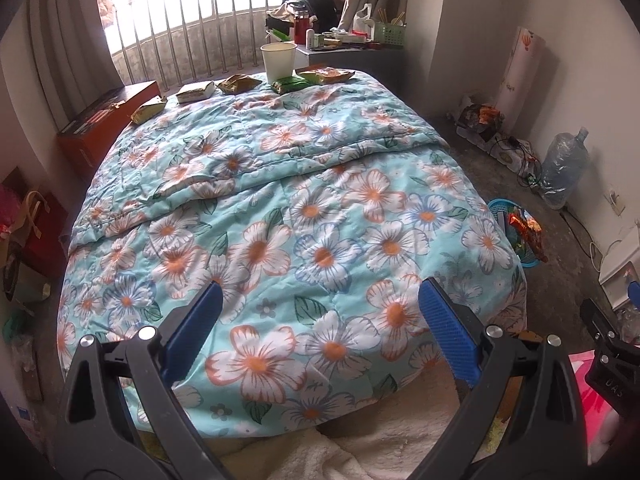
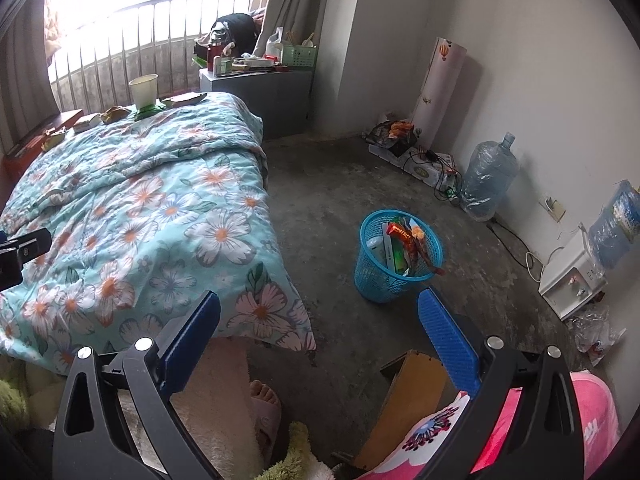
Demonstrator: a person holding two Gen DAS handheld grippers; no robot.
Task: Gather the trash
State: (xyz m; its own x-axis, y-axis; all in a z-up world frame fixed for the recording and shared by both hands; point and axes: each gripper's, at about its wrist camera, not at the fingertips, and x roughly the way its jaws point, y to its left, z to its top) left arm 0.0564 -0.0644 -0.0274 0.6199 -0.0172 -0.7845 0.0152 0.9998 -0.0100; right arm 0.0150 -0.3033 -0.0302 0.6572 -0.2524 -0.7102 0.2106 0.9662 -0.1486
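Hovering at the bed's [image 1: 320,208] near edge, both grippers, left gripper [image 1: 320,320] and right gripper [image 2: 320,320], had fingers released and empty; next reach likely targeted wrappers [image 1: 236,83] and paper cup [image 1: 279,61] along the far edge, for the blue basket [image 2: 396,276].

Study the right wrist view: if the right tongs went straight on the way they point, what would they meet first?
Probably the bare concrete floor between the floral quilt and the blue basket. The right tongs are open and empty. Depth is unclear, so the basket could be clipped.

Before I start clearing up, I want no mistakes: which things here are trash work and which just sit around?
Job: white paper cup, green snack wrapper, yellow-green snack packets, blue mesh wastebasket.
Lying about: clear plastic water jug, orange cardboard box, floral quilt.
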